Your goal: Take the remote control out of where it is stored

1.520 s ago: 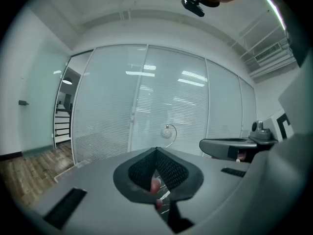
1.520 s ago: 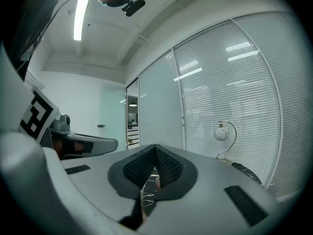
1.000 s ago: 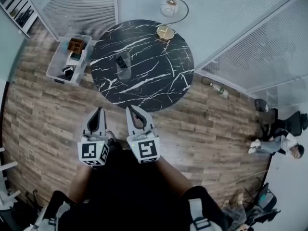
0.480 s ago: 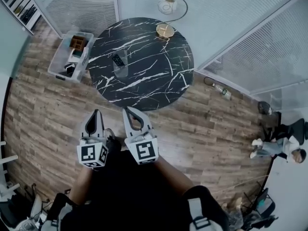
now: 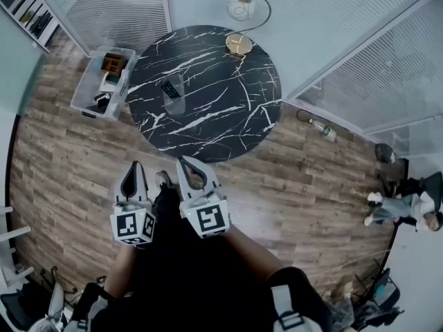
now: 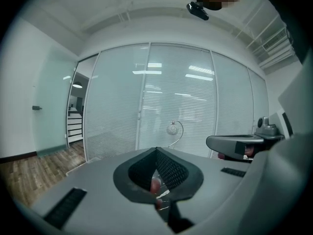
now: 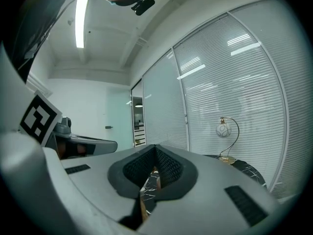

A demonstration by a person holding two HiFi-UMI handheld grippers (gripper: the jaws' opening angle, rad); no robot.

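Observation:
In the head view a dark remote control (image 5: 169, 88) stands in a clear holder (image 5: 176, 99) on the left part of a round black marble table (image 5: 221, 102). Both grippers are held close to the person's body over the wooden floor, well short of the table. The left gripper (image 5: 134, 166) is shut with nothing in it. The right gripper (image 5: 185, 161) is shut and empty too. In the left gripper view the left gripper (image 6: 156, 150) has its jaws meeting at the tip. The right gripper view shows the same of the right gripper (image 7: 155, 148), with the table edge beyond.
A clear plastic bin (image 5: 86, 88) with small items sits on the floor left of the table. A globe lamp (image 5: 239, 12) with a gold base stands at the table's far edge. Glass walls with blinds stand behind. A bottle (image 5: 322, 131) lies on the floor at right, and a person (image 5: 407, 209) is far right.
Both grippers stay shut and side by side, drifting slightly lower in the view. A shoe has come into sight between them. The table has shifted a little in the view.

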